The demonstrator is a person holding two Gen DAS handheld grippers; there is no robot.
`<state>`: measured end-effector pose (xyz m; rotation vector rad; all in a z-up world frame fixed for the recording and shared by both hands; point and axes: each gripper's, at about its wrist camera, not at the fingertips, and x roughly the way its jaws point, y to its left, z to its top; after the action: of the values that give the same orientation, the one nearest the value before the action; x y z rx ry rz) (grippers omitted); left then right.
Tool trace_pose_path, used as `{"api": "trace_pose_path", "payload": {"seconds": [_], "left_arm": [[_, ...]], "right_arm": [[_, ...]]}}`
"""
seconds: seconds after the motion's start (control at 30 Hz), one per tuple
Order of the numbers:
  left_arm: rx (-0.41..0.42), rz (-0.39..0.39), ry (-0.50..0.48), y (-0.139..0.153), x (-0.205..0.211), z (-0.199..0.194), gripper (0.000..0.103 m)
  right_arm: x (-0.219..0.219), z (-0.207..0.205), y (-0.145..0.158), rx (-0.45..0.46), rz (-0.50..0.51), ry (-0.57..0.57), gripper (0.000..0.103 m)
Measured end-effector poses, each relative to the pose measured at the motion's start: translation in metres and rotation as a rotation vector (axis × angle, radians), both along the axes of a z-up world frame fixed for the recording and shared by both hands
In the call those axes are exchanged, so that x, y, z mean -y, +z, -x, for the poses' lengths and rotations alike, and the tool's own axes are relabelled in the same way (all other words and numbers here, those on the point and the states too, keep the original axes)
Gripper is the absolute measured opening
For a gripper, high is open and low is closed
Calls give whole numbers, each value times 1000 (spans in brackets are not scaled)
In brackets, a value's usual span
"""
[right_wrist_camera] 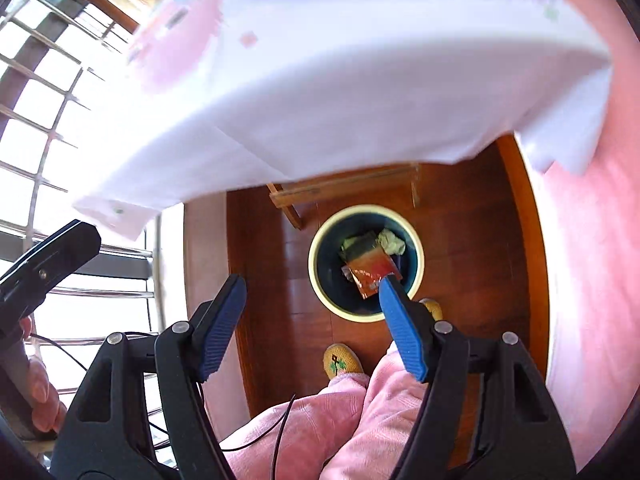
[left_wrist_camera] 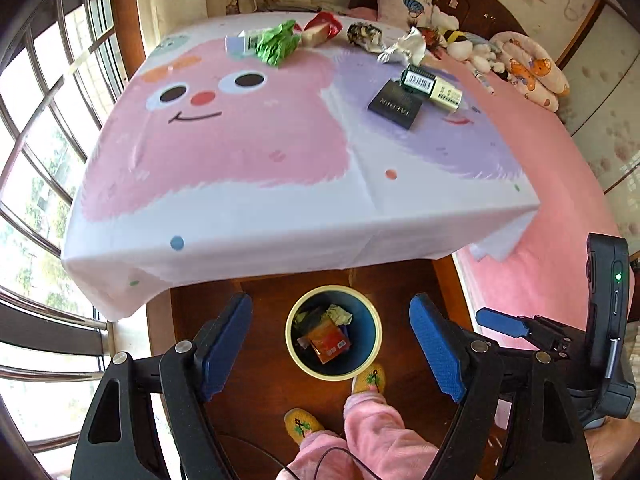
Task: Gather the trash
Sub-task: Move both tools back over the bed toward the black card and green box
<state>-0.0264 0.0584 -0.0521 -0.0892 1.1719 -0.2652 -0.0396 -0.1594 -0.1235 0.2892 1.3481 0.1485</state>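
Observation:
A round bin (left_wrist_camera: 295, 352) with a cream rim and blue inside stands on the wooden floor below the table's front edge. It holds an orange-red packet (left_wrist_camera: 330, 340) and crumpled wrappers. My left gripper (left_wrist_camera: 331, 340) is open and empty above the bin. My right gripper (right_wrist_camera: 312, 300) is open and empty, high over the bin (right_wrist_camera: 320, 276); the packet (right_wrist_camera: 370, 274) lies inside. On the table's far side lie a green wrapper (left_wrist_camera: 278, 42), a red packet (left_wrist_camera: 324, 28), crumpled foil (left_wrist_camera: 364, 36), white paper (left_wrist_camera: 406, 46), a black box (left_wrist_camera: 396, 104) and a green-cream carton (left_wrist_camera: 430, 86).
The table carries a pink, purple and white cartoon cloth (left_wrist_camera: 240, 152). A pink bed (left_wrist_camera: 560, 200) with soft toys lies on the right. Barred windows (left_wrist_camera: 36, 160) are on the left. The person's pink trousers and yellow slippers (left_wrist_camera: 302, 426) stand by the bin.

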Motion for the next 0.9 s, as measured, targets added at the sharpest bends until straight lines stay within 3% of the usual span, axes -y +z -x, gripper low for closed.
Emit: {"api": "trace_pose_path", "payload": {"seconds": [0.27,0.5,0.7,0.9], "left_arm": [[123,6,-50,93,20,-26,82],[163,7,-70,122,39,-54,82],[158,-35,-44,112,59,-95,82],[108,-61,64,89,88,-153,82]], "right_arm": [[-2,-8,103,173,74,22,67],[17,-36,165,302,152,13,67],[41,-86,166,366,217,50,67],[62,-163,150,408,284,178,67]]}}
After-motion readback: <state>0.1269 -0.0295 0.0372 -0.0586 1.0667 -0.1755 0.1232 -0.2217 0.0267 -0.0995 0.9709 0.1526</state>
